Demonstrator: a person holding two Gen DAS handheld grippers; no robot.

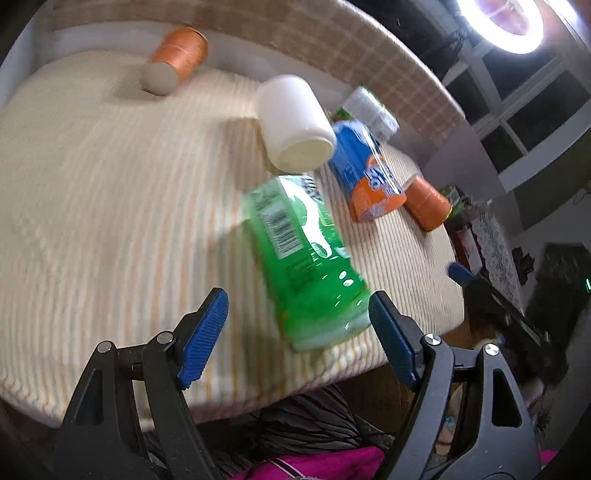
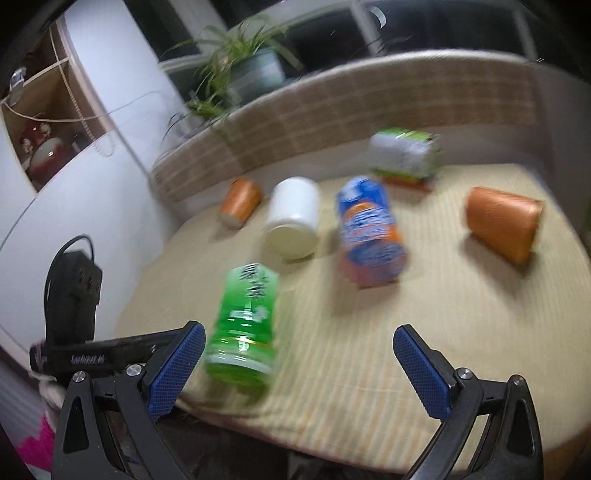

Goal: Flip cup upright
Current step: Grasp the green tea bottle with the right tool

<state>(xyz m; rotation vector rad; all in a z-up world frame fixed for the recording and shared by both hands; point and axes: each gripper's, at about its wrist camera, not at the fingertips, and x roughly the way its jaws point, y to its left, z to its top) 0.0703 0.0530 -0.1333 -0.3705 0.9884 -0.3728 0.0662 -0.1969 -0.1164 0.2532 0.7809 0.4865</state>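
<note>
Several cups lie on their sides on a striped cream mat (image 1: pixel 92 192). A green cup (image 1: pixel 306 258) lies nearest, just ahead of my open left gripper (image 1: pixel 299 314); it also shows in the right wrist view (image 2: pixel 245 325). Behind it lie a white cup (image 1: pixel 295 122) (image 2: pixel 293 218), a blue and orange cup (image 1: pixel 365 173) (image 2: pixel 369 232), and two orange cups (image 1: pixel 177 59) (image 1: pixel 428 203). My right gripper (image 2: pixel 299 365) is open and empty over the mat's near edge, the green cup by its left finger.
A green and white carton (image 2: pixel 404 157) lies at the back of the mat. A plaid padded rim (image 2: pixel 332 107) runs behind. A ring light (image 1: pixel 502 22) glares top right. A black power strip (image 2: pixel 72 288) and a potted plant (image 2: pixel 240 70) stand at the left.
</note>
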